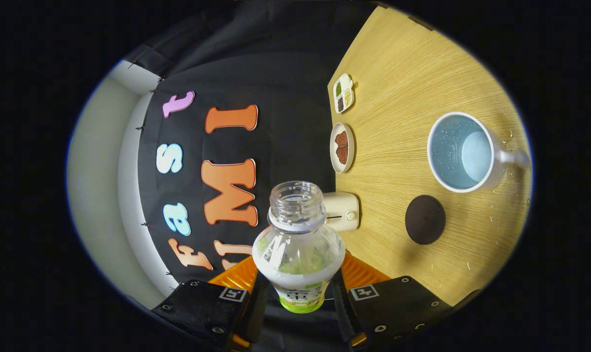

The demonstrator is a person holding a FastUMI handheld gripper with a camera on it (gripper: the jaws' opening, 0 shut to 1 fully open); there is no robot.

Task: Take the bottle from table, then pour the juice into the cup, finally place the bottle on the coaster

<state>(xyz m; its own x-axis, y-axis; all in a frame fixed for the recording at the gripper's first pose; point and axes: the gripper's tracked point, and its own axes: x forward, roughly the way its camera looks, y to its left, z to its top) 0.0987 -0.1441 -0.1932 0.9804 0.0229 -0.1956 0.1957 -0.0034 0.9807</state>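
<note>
**Bottle held sideways, coaster placement comes next**

Bottle (298, 249) sits between the two fingers (256, 293), which pinch it on both sides at its lower, labelled part. Its cap is off and the open neck points forward, away from the gripper (299, 298). The bench (403, 73) appears rotated in the view, so the gripper seems rolled to one side. The cup (464, 152) stands on the bench well apart from the bottle, and it seems to hold some pale liquid already. The dark round coaster (425, 219) lies near the cup, between it and the fingers.

Judging from this, the pouring looks finished or nearly finished, and the step in hand is to bring the bottle to the coaster. To do it well, the person should first turn the gripper back until the bottle is upright, then move over the coaster, lower the bottle straight down on the middle of it, and spread the fingers only when the base rests flat. Small drops lie on the bench around the cup, so a slow turn is wise.

Some things are hard to make out. The base of the bottle is hidden between the fingers. How much juice remains inside is unclear, because the plastic is transparent and reflects light. The cup's handle is partly cut off. Beyond the bottle stand a small cream device (342, 211), a dish with brown food (342, 147) and a divided tray (343, 93); their content is too small to tell.
</note>
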